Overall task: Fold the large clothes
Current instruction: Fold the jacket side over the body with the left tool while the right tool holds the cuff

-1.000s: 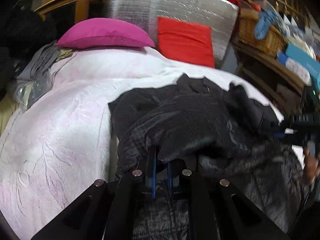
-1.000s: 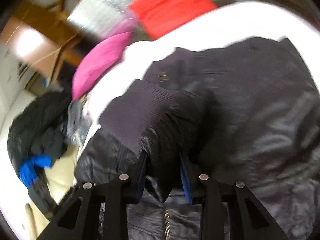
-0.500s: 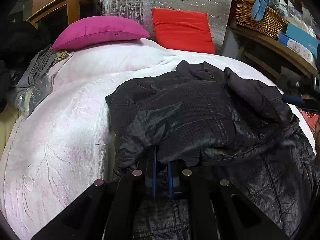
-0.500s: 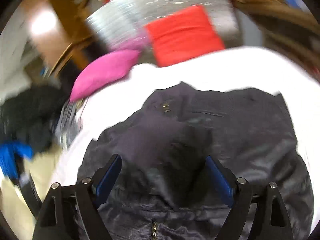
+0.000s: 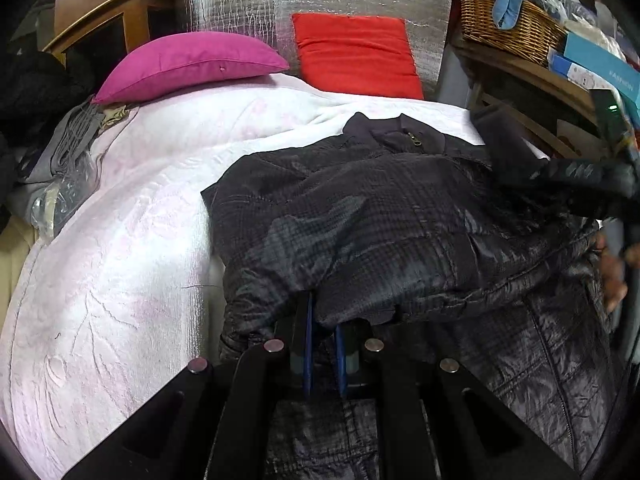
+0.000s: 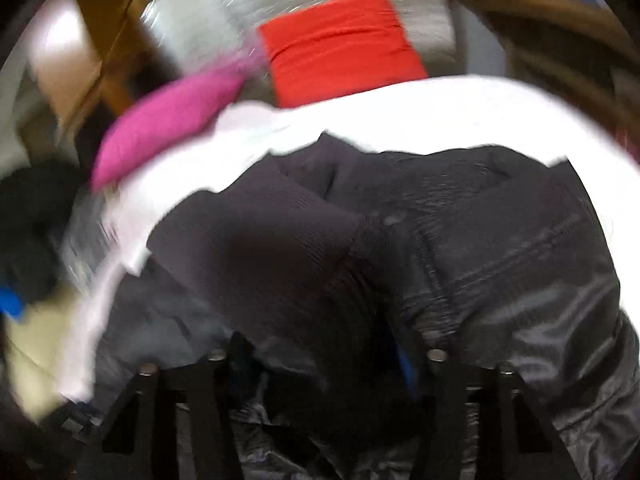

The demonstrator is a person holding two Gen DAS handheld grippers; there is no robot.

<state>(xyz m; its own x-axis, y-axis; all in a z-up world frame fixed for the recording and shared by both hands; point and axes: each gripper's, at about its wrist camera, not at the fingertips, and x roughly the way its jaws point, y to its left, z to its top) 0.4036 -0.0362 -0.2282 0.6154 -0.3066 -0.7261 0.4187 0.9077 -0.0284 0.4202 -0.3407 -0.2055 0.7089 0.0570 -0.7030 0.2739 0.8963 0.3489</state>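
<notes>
Black quilted nylon: one large jacket, lying spread on the white bedspread of the bed, collar and zip pull toward the cushions, left sleeve folded across the chest.

Item, left claw: I have it pinched tight on the cuff end of that folded sleeve, blue pads nearly together with a thin bite of fabric between them.

Item, right claw: its jaws are closing, with the ribbed cuff and sleeve bunched between them. The view is smeared with motion, so I cannot tell whether the pads press on the cloth.

Item, surroundings: magenta pillow, red cushion, wicker basket on a shelf to the right.

Risks, as I judge them:
- Slick shell fabric; a shallow bite on the right may slip out as I carry the sleeve over, dropping it short.
- The jaws may catch only the outer layer, so the padding sags and the fold skews.
- My left hold is thin; any tug from the right could pull it free and undo the first fold.
- Puffy fill may spring the folds open.
</notes>
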